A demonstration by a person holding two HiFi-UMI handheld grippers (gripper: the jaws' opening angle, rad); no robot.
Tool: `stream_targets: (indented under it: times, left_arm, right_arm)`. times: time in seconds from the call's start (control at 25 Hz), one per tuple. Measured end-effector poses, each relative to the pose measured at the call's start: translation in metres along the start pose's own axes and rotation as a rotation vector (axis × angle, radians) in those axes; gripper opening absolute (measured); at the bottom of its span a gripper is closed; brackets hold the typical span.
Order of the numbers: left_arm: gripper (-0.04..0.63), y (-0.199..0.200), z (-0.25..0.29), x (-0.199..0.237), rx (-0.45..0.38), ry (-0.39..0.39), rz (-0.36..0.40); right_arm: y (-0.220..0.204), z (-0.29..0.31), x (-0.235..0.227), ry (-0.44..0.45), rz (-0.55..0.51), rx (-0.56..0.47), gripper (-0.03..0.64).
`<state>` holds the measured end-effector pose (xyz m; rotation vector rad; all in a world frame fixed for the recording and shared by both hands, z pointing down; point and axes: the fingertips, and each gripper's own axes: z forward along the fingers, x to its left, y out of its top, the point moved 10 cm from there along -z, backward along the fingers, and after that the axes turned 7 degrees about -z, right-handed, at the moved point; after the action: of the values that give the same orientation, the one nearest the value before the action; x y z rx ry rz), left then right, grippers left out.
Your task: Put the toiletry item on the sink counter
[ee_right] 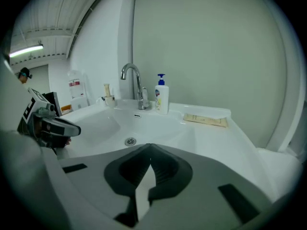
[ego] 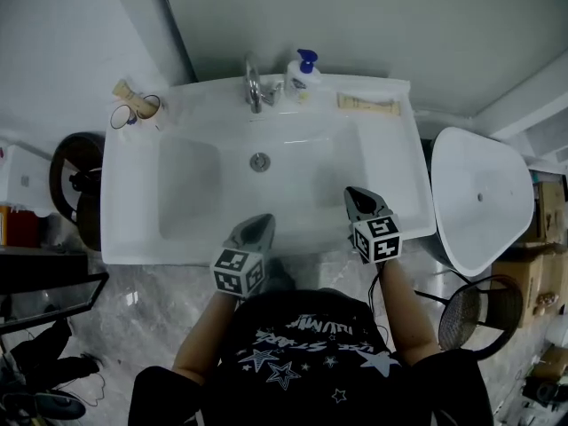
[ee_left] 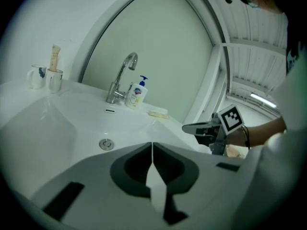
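A flat beige toiletry tube lies on the sink counter at the back right, also visible as the tube and the tube. My left gripper hovers over the basin's front edge, its jaws shut with nothing between them. My right gripper hangs over the front right of the basin, well short of the tube, jaws shut and empty. In the left gripper view the right gripper shows at the right; in the right gripper view the left gripper shows at the left.
A chrome tap and a soap pump bottle stand at the back middle. Cups with a brush stand at the back left corner. The drain lies mid-basin. A white toilet lid is to the right, a dark bin to the left.
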<state>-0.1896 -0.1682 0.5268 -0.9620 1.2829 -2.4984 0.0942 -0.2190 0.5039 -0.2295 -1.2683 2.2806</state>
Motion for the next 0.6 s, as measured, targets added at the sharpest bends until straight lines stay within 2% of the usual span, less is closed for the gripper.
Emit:
stream_targets:
  times: [0.28, 0.4, 0.6]
  left_arm:
    - [0.021, -0.006, -0.022, -0.015, -0.054, 0.089, -0.068]
    - [0.021, -0.009, -0.030, -0.033, -0.074, 0.089, -0.055]
    - [0.021, -0.030, -0.044, -0.064, -0.079, 0.086, -0.033]
  right_arm:
    - [-0.004, -0.033, 0.019, 0.086, 0.009, -0.078, 0.014]
    - [-0.018, -0.055, 0.019, 0.107, -0.024, -0.079, 0.014]
    - [-0.041, -0.091, 0.018, 0.100, -0.004, -0.089, 0.014]
